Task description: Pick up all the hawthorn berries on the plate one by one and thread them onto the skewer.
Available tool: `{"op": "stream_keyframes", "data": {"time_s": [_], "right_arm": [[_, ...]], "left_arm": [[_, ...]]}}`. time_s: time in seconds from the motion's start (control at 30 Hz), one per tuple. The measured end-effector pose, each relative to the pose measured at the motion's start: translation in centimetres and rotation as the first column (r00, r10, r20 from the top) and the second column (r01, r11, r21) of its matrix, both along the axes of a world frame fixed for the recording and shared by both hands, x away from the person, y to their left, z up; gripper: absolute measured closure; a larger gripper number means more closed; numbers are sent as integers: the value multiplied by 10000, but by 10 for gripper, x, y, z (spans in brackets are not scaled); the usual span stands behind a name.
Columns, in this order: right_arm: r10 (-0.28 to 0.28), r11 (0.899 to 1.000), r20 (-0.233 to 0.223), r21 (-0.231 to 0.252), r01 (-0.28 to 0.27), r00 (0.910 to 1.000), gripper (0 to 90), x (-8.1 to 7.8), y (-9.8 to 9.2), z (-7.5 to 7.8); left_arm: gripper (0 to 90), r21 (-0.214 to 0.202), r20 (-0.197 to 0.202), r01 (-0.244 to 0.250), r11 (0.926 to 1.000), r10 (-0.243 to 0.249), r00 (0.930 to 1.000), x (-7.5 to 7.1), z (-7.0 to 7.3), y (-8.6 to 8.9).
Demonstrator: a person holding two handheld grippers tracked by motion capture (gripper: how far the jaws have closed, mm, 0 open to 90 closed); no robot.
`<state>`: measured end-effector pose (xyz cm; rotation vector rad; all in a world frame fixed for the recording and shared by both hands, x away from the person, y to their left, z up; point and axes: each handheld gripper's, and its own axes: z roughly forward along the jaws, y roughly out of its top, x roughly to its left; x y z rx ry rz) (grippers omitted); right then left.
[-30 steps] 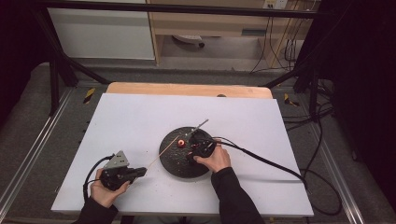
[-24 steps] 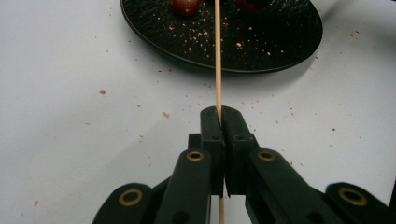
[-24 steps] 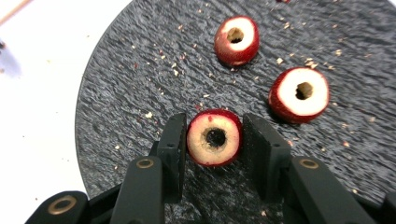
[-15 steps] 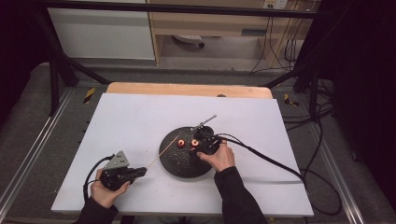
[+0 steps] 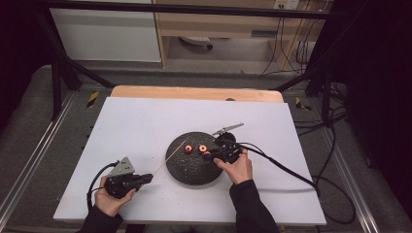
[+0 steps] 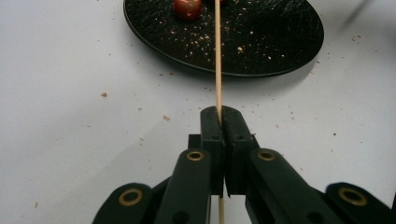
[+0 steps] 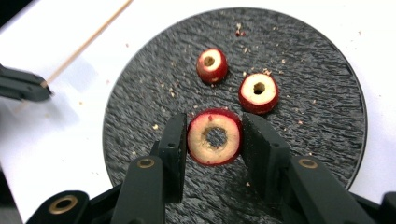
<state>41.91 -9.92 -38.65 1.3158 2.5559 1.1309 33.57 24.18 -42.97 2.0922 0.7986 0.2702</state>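
A round black plate [image 5: 192, 170] lies at the middle of the white table. Two cored red fruit pieces [image 7: 211, 65] [image 7: 258, 93] rest on it. My right gripper [image 7: 214, 137] is shut on a third cored red fruit ring [image 7: 214, 136], held just above the plate's [image 7: 303, 70] near part. At the front left, my left gripper [image 5: 145, 178] is shut on a thin wooden skewer [image 5: 167, 158]. The skewer [image 6: 217, 60] points over the plate's rim [image 6: 261, 37] toward the fruit pieces [image 5: 188, 149].
Crumbs are scattered on the plate and on the white tabletop [image 5: 145, 126]. A wooden edge [image 5: 194, 92] runs along the table's far side. The right gripper's cable [image 5: 286, 170] trails off to the right.
My right gripper has moved right and a little up over the plate with the fruit ring in it. The left gripper and the skewer have stayed in place.
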Motion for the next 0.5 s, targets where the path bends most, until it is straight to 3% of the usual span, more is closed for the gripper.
{"op": "stream_keyframes", "data": {"time_s": [0.13, 0.23, 0.5], "right_arm": [[-365, 9968, 233, 716, 347, 9991, 623, -6, -7, -3], [-657, 9890, 384, 1353, 599, 9971, 624, -10, -12, -5], [-1414, 9486, 601, 2937, 1179, 9881, 625, -18, -14, -15]], "left_arm": [[883, -51, -15, -18, 10000, 18, 10000, 0, 0, 0], [884, -114, -29, -4, 9999, 3, 10000, 0, -1, -1], [883, -275, -53, -101, 9996, 100, 9999, 0, -1, -2]]}}
